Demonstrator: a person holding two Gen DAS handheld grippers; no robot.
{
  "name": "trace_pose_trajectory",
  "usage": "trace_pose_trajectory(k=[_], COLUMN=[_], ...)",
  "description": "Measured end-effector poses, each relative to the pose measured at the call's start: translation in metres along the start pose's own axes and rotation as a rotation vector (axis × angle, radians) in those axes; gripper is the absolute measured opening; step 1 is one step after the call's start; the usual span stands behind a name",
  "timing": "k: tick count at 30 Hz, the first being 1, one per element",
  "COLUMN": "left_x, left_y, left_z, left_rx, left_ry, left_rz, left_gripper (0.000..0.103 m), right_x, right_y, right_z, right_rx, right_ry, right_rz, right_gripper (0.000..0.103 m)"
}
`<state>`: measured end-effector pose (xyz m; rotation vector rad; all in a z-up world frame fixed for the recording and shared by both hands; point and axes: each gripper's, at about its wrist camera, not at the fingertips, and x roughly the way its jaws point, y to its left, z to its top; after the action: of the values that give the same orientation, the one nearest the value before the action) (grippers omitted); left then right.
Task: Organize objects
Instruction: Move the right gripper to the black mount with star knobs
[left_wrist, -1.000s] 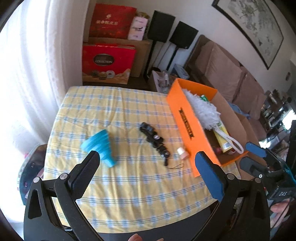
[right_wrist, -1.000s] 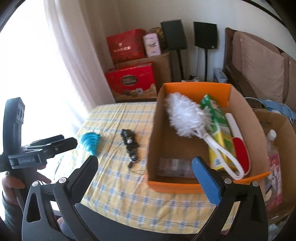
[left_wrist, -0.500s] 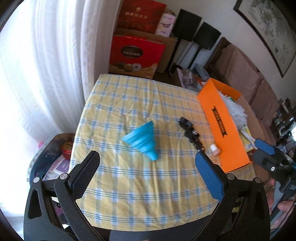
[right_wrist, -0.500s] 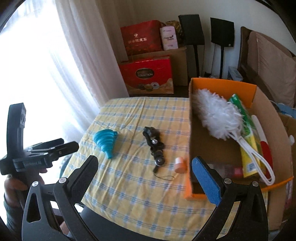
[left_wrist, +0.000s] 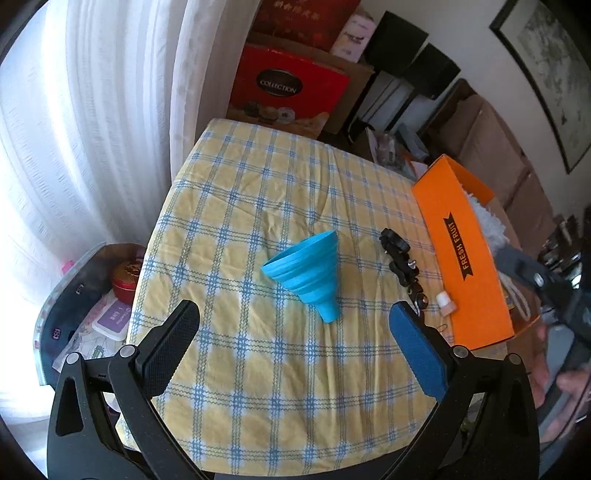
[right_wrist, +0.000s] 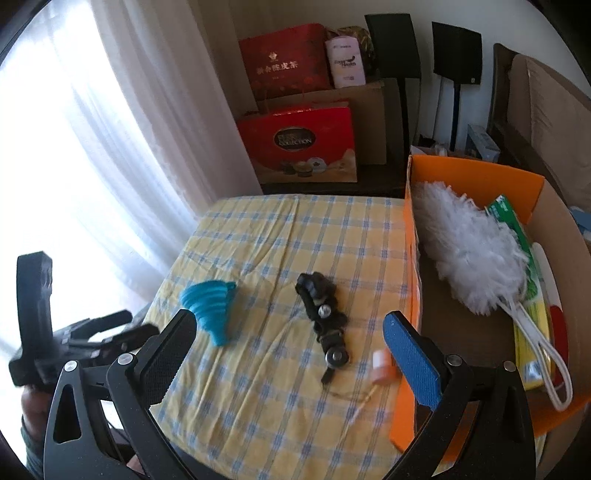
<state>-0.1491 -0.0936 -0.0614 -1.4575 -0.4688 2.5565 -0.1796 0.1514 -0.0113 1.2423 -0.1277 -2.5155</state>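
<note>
Left wrist view: funnel (left_wrist: 308, 270) lies sideways, spout toward camera.

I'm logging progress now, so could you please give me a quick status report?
Left gripper and right gripper open, empty, above table. Blue funnel, black strap and small bottle lie loose beside orange box. Nothing blocking.

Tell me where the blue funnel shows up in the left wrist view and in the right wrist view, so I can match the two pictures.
Left wrist view: the blue funnel lies on its side near the picture's middle, on the checked cloth, spout toward the camera.
Right wrist view: it lies left of centre, just above the near black finger.
Shared landmark: the black strap mount lies between the funnel and the orange box in both.
</note>
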Motion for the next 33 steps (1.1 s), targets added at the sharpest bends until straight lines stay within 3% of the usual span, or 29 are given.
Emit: trace_pose_trajectory(k=[6, 16, 18, 20, 26, 33], left_x=[0.006, 0.012, 0.013, 0.014, 0.011, 0.009], left_y=[-0.005, -0.016, -0.017, -0.017, -0.015, -0.012], left_z=[0.003, 0.007, 0.007, 0.008, 0.008, 0.007], left_rx=[0.033, 0.090, 0.095, 0.097, 0.094, 0.081], left_ry=[-0.007, -0.029, -0.029, -0.030, -0.037, -0.036], left_rz=[0.015, 0.055, 0.058, 0.055, 0.042, 0.033], left_gripper=[0.103, 0.103, 0.103, 0.103, 0.103, 0.103], right_x=[0.039, 0.092, 0.102, 0.110, 0.121, 0.135], right_y=[-0.003, 0.001, -0.001, -0.003, -0.013, -0.021], right_z=[0.018, 0.022, 0.021, 0.020, 0.023, 0.025], right_rx=[0.002, 0.013, 0.036, 0.049, 0.136, 0.205], right_ry=[0.065, 0.159, 0.198, 0.226, 0.250, 0.282], right_rz=[-0.025, -0.086, -0.101, -0.108, -0.095, -0.100], right_gripper=[0.085, 0.068, 0.052, 0.047, 0.048, 0.058])
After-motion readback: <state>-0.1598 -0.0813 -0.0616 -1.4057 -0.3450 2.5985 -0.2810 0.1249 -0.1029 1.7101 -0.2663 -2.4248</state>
